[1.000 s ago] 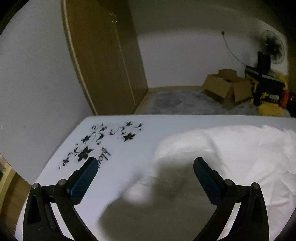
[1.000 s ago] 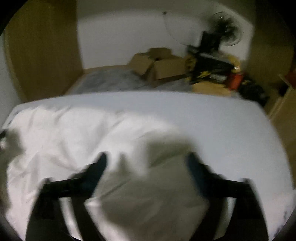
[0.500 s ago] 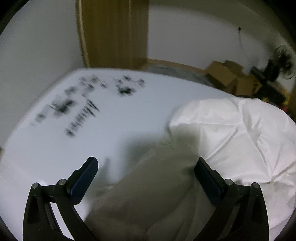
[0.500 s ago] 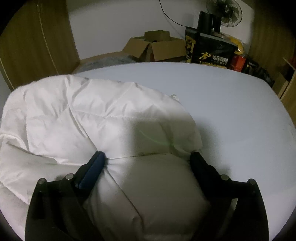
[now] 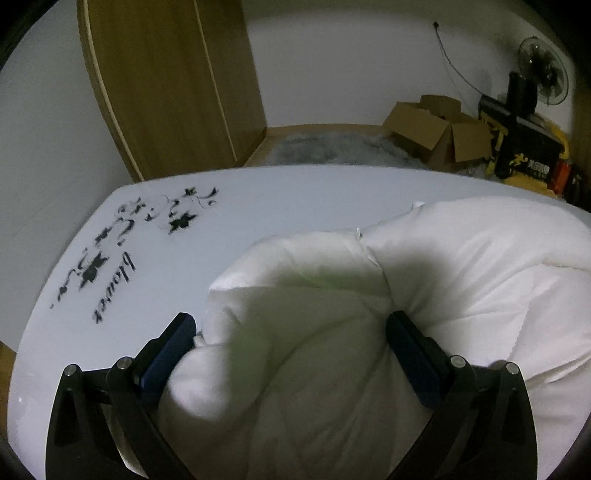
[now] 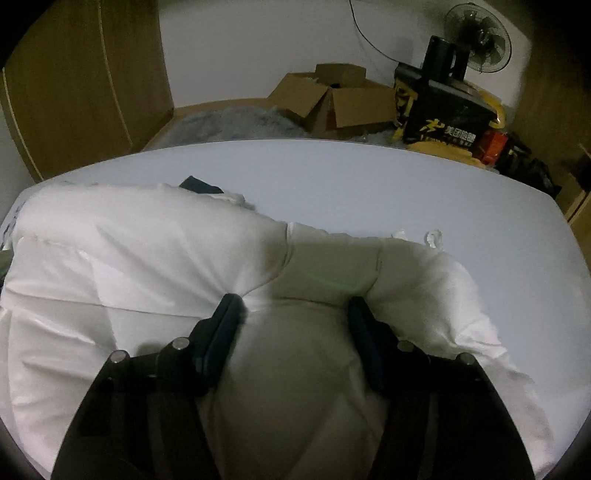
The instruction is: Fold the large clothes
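A puffy white quilted garment (image 5: 461, 258) lies bunched on the white table (image 5: 277, 199). My left gripper (image 5: 290, 321) stands wide open over its near left end. A thick fold bulges up between the fingers and touches both blue pads. In the right wrist view the same garment (image 6: 129, 251) spreads to the left. My right gripper (image 6: 293, 301) is closing on a fold at its right end. The pads dig into the fabric, and creases run out from them. The table (image 6: 369, 177) shows bare beyond the garment.
A black floral print (image 5: 110, 258) marks the table's left part. Past the far edge are a wooden wardrobe (image 5: 166, 92), a grey rug (image 5: 332, 147), cardboard boxes (image 6: 332, 99), a black-and-yellow box (image 6: 439, 110) and a fan (image 6: 476, 33). Something dark (image 6: 199, 184) peeks from behind the garment.
Both grippers have come down onto the garment, and fabric now fills the space between each pair of fingers. The right jaws have narrowed onto a fold; the left jaws keep their width.
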